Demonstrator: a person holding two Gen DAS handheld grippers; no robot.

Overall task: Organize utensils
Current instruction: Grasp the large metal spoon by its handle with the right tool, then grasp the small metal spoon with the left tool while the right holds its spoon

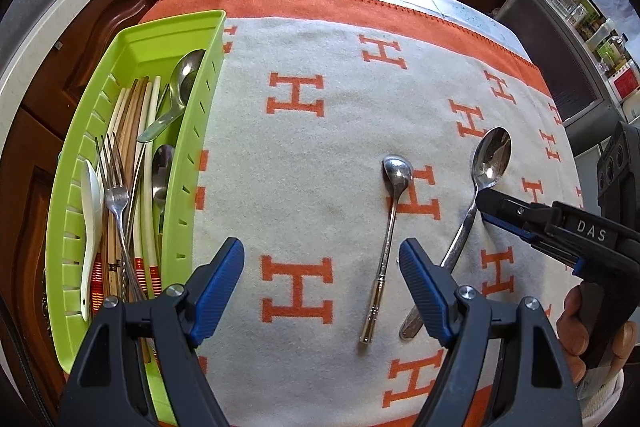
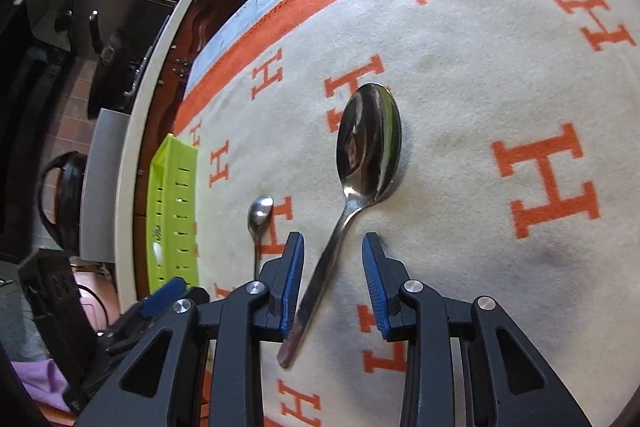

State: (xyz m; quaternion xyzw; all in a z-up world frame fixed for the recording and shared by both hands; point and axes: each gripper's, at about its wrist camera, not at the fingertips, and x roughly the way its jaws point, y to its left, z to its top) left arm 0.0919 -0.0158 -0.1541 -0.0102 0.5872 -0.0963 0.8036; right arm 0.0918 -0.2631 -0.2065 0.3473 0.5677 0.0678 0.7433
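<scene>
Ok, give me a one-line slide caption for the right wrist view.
Right gripper straddles the large spoon's handle on the H-patterned cloth, not yet gripping.

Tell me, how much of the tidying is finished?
Mostly done: forks, chopsticks and spoons already lie in the green tray. In hand: the right gripper straddles the large spoon, jaws not yet closed. Left: that and the small spoon on the cloth.
</scene>
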